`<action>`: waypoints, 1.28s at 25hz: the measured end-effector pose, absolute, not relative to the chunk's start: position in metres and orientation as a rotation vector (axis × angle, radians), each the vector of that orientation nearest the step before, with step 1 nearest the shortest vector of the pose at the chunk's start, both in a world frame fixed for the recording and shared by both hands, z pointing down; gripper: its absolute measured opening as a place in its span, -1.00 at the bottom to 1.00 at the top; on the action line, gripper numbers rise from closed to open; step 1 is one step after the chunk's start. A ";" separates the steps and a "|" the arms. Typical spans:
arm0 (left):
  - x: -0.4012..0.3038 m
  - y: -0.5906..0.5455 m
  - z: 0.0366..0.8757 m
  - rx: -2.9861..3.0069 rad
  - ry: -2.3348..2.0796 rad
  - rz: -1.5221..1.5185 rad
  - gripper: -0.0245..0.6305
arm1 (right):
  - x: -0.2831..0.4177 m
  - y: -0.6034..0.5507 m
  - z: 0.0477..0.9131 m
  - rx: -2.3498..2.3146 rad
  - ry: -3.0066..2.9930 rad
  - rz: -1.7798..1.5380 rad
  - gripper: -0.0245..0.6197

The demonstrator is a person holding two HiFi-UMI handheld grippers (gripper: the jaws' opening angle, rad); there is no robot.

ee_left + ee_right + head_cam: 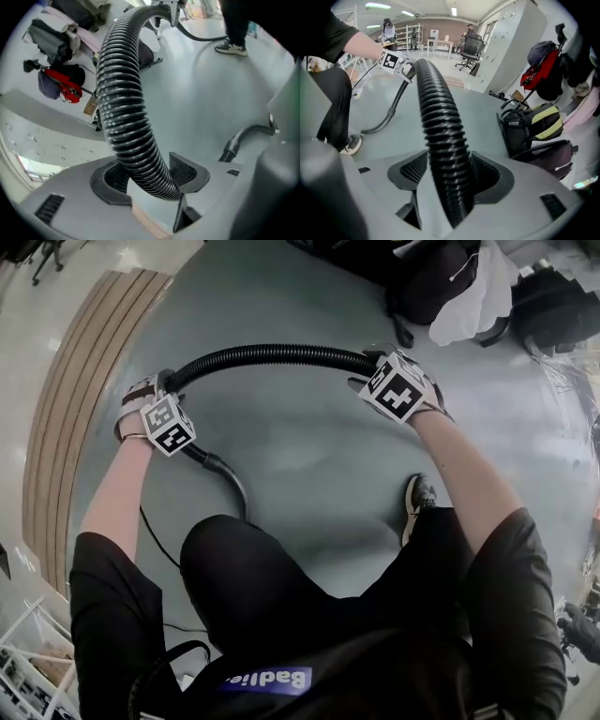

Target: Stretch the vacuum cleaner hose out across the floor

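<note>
A black ribbed vacuum hose (272, 354) arches across the grey floor from my left gripper (167, 390) to my right gripper (372, 364), then curls toward my legs through a smooth cuff (225, 474). In the left gripper view the hose (122, 93) runs between the jaws of the left gripper (150, 180) and leans on the right pad (185, 171); the jaws sit loosely around it. In the right gripper view the hose (440, 126) lies centred in the right gripper (450, 176), pads beside it without squeezing.
Dark bags (441, 277) and a white cloth (473, 296) lie at the far side. A wooden strip (75, 399) borders the floor on the left. My shoe (419, 498) and a thin cable (155, 540) are near. A backpack (534, 126) stands by lockers.
</note>
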State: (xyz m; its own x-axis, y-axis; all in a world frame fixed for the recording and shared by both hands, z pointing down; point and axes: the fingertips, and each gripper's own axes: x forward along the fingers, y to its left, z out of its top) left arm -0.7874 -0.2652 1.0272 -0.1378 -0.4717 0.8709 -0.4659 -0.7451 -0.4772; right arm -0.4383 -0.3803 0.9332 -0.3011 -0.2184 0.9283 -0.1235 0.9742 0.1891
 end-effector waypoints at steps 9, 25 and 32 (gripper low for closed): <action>-0.901 -0.290 1.059 -1.597 0.407 -2.359 -0.13 | -0.331 -0.335 0.892 0.504 -1.948 0.325 0.20; -0.749 -0.306 1.102 -1.980 0.799 -2.212 -0.03 | -0.172 -0.358 0.935 0.710 -1.991 0.488 0.20; -0.552 -0.370 1.037 -2.450 1.254 -1.621 -0.04 | -0.208 -0.415 0.982 0.565 -2.182 0.544 0.20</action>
State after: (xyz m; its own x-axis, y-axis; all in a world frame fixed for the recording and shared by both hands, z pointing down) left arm -0.5519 -0.3702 1.0366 0.1772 -0.5751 0.7987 -0.6286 -0.6905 -0.3578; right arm -0.2084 -0.4149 0.9818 -0.5805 -0.2130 0.7859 -0.5572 0.8078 -0.1926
